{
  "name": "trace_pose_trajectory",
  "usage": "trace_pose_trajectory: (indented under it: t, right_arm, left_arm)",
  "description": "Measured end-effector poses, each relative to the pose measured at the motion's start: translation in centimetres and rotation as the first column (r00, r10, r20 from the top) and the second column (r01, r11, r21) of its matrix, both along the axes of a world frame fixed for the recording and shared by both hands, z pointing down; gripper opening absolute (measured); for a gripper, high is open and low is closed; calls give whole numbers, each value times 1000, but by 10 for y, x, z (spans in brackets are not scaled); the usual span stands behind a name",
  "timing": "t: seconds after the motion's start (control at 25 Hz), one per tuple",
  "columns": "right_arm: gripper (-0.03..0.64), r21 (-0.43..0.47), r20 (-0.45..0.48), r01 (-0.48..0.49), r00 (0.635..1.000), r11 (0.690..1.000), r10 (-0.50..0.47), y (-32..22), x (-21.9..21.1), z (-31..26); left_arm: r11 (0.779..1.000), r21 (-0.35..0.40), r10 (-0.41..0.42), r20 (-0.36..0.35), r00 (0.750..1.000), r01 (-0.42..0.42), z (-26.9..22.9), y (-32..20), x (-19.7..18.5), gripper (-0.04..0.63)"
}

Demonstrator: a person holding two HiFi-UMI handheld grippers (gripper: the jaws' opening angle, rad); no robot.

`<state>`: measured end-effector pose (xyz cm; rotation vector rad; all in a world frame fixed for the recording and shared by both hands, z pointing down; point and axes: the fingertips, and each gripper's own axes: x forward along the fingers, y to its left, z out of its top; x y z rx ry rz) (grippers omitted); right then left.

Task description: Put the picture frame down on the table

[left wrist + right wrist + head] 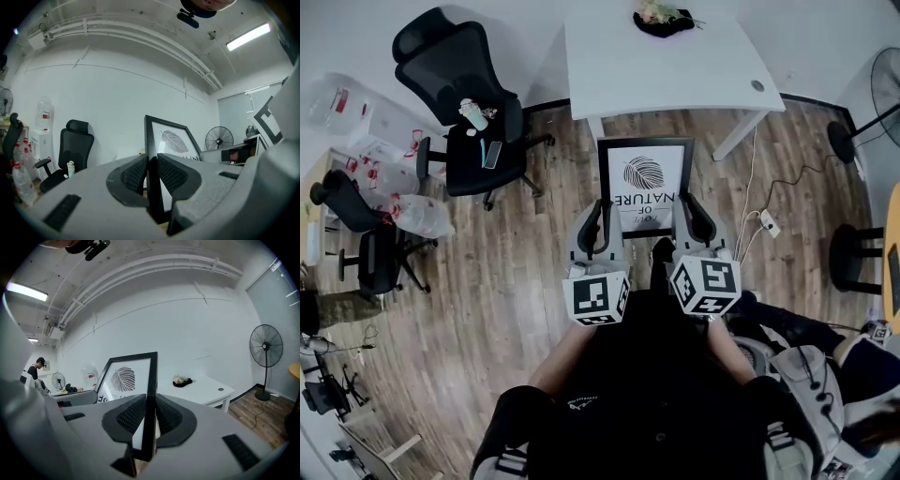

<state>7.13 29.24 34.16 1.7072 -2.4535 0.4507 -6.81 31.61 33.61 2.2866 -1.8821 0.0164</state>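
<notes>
Left gripper (598, 214): we have it pinching the picture frame (645, 183) by its left edge. Right gripper (694, 214): pinching the right edge.

Risk, as we judge it: uneven pressure could twist or drop the frame, or its lower edge could clip the table (675, 80).

Frame: black border, white leaf print, held over the floor (516, 272) near the table.

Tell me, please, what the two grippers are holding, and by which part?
Both hold the black picture frame. The left gripper clamps its left side edge between the fingers; the right gripper clamps its right side edge the same way.
</notes>
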Motion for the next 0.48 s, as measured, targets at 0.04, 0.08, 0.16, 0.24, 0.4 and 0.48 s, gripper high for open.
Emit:
trace_pose_trajectory:
  t: [0.04, 0.08, 0.16, 0.24, 0.4, 0.48]
  right_arm:
    - [64, 3, 3, 10, 1000, 1000, -10, -8, -2, 0]
    - [63, 4, 4, 19, 1000, 1000, -19, -17, -3, -1]
    - [64, 4, 5, 30, 1000, 1000, -30, -34, -4, -2]
    - [64, -4, 6, 40, 999, 999, -40, -53, -4, 1]
    - [64, -33, 12, 57, 998, 998, -56, -95, 3, 11]
    - [64, -41, 12, 62, 998, 997, -62, -117, 9, 13]
  left_arm:
    - [1000, 0, -10, 3, 1000, 10, 0, -7, -1, 74]
    - [1000, -1, -17, 4, 1000, 17, -1, -14, -2, 74]
    - [1000, -5, -27, 6, 1000, 27, -1, -29, -3, 74]
    - [999, -8, -37, 6, 999, 37, 1, -46, -2, 74]
    - [998, -26, -54, 10, 998, 54, 9, -86, 5, 74]
    - [998, -35, -58, 8, 998, 58, 10, -105, 11, 74]
